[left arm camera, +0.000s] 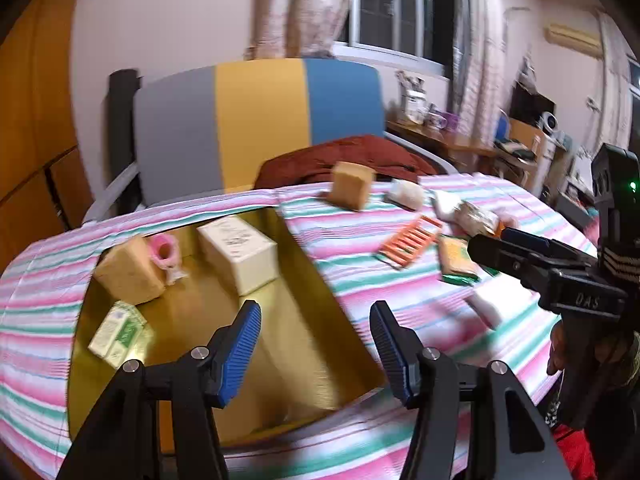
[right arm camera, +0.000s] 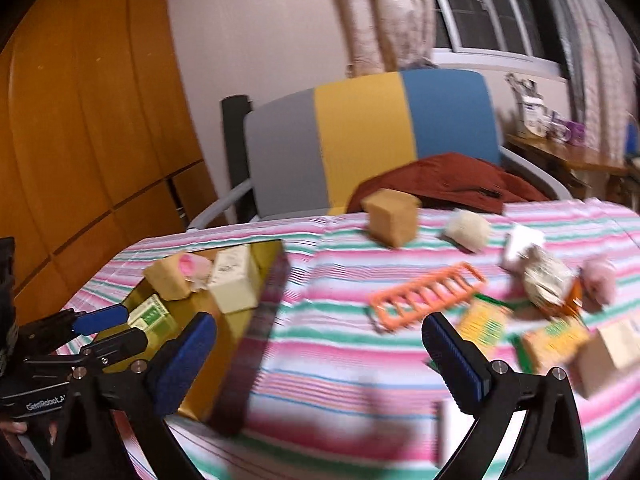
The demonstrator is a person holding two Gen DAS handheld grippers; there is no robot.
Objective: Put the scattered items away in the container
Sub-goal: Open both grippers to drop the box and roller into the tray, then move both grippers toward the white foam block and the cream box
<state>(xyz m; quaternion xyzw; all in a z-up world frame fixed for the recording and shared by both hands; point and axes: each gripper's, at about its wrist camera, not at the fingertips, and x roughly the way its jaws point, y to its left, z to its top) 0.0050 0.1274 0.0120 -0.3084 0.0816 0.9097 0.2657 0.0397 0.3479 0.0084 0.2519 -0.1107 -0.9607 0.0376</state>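
A gold container lies open on the striped cloth. Inside it are a tan block, a pink item, a cream box and a green-white carton. My left gripper hovers over the container's near right part, open with nothing between its pads. My right gripper is wide open and empty above the cloth, just right of the container. Scattered to the right are another tan block, a white fluffy ball, an orange rack and yellow-green packets.
A crumpled wrapper, a pink puff and a cream box lie at the far right. Behind the table stands a grey, yellow and blue chair with a rust-red garment. A wooden wardrobe is at left.
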